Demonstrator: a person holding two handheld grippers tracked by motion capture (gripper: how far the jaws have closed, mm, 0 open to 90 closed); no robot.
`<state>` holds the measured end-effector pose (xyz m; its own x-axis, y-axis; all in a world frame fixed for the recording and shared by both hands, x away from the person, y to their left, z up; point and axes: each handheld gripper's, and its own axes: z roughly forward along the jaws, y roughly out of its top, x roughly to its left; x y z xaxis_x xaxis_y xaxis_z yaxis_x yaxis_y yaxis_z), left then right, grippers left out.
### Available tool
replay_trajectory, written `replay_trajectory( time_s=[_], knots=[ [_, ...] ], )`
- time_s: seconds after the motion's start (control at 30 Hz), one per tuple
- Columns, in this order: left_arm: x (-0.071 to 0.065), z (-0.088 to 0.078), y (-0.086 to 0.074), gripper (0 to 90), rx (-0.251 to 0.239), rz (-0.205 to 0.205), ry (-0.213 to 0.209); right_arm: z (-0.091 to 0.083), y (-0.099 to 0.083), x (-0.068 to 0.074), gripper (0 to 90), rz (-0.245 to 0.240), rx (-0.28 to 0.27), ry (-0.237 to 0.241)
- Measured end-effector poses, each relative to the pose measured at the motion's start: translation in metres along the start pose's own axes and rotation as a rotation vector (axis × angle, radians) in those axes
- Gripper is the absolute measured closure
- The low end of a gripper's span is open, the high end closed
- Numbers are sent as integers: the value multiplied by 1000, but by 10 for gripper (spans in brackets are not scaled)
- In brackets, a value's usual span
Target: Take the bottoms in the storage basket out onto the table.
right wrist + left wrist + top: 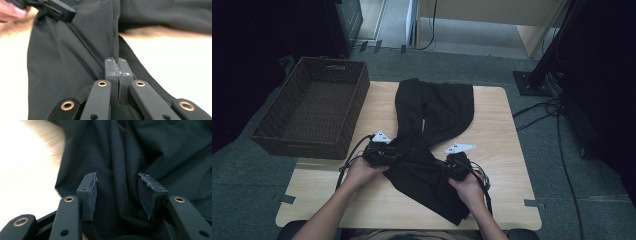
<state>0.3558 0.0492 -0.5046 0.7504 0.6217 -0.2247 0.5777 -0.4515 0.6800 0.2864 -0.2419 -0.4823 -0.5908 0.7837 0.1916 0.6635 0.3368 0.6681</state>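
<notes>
Your right tool (117, 68) is clenched on a fold of the black cloth garment (427, 150), pads pinching fabric. Your left tool (117, 192) is released, jaws apart w/ cloth between, not pressed. Garment lies mid light wooden bench (507, 150); brown woven wicker basket (312, 105) at 10 o'clock.

The high view is dim, its left and right edges falling into near black, and the room lines bow slightly toward the corners. The table (507, 150) is evenly lit with soft shadows. In both gripper views the bare wood glares almost white and smears with blur, while the dark cloth (150, 150) keeps little fold detail.
</notes>
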Motion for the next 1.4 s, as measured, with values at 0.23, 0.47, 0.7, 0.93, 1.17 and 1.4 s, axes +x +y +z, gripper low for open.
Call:
replay_trajectory(
  time_s=[0.23, 0.47, 0.7, 0.93, 1.17, 1.4],
  knots=[
    [-2, -12, 4, 452, -34, 9, -41, 4, -12, -10, 895, 29, 32, -36],
    [0, 0, 1, 496, 15, 30, 36, 1, -18, -17, 894, 41, 57, -87],
    [-1, 5, 2, 536, 40, 97, 139, -12, -28, -30, 894, 72, 63, -123],
    [6, 4, 5, 532, 47, 84, 173, -43, -48, -53, 890, 143, 53, -200],
    [8, 5, 5, 525, 41, 88, 170, -57, -45, -52, 718, 135, -29, -242],
    [9, 4, 5, 524, 34, 85, 162, -38, 0, -23, 653, 29, -95, -182]
  ],
)
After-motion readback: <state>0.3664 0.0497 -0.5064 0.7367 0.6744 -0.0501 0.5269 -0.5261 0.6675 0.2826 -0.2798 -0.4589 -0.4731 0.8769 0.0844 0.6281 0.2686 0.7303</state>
